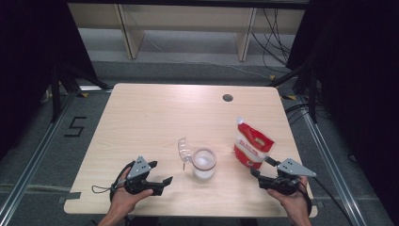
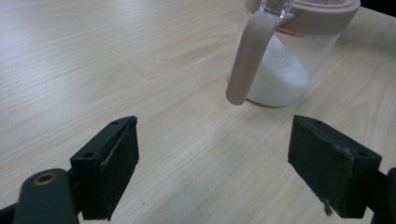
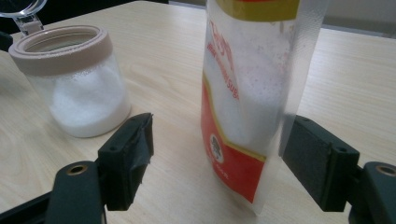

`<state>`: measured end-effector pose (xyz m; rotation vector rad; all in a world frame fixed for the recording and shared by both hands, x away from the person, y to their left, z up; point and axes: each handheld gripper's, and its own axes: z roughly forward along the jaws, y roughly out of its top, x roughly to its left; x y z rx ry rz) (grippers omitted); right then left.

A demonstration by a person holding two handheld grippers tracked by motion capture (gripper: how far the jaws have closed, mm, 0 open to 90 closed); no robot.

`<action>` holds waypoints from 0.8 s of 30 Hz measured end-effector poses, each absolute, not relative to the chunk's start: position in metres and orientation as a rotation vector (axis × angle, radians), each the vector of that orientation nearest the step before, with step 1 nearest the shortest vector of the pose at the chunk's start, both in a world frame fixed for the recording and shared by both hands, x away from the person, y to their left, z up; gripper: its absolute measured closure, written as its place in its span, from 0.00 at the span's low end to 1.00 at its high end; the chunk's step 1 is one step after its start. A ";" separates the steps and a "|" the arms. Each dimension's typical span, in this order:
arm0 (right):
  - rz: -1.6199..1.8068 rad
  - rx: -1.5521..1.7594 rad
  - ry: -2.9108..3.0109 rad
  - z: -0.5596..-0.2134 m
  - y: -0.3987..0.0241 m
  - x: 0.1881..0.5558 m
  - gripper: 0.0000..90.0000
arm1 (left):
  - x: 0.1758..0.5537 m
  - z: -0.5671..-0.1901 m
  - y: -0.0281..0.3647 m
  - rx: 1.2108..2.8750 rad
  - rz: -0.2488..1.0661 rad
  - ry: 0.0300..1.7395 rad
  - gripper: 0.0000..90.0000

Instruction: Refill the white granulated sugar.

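The table [image 1: 141, 122] looks like pale wood laminate, smooth and matt, with fine straight grain. The sugar jar [image 3: 81, 100] has a clear, faintly frosted plastic wall and a matt beige plastic collar; its handle [image 2: 246, 58] is the same smooth beige plastic. The sugar pouch [image 3: 247, 102] is glossy plastic film, clear above and printed red below. Both grippers' jaws are matt black plastic faced with dull, slightly rough pads [image 2: 125, 156].

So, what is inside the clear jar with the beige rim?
The jar holds white grains, sloping and filling roughly its lower half. Its lid is flipped open. The beige rim hides the wall behind it.
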<state>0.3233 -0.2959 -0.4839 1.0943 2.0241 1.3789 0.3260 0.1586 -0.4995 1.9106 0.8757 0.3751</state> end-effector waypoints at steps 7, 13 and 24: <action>1.351 1.124 2.042 -0.483 -0.294 0.318 0.28 | 0.326 -0.499 0.160 1.903 0.377 0.874 0.18; 1.320 1.090 2.084 -0.485 -0.296 0.317 0.24 | 0.326 -0.498 0.160 1.877 0.365 0.896 0.18; 1.308 1.151 2.081 -0.488 -0.295 0.309 0.24 | 0.327 -0.494 0.160 1.877 0.370 0.889 0.18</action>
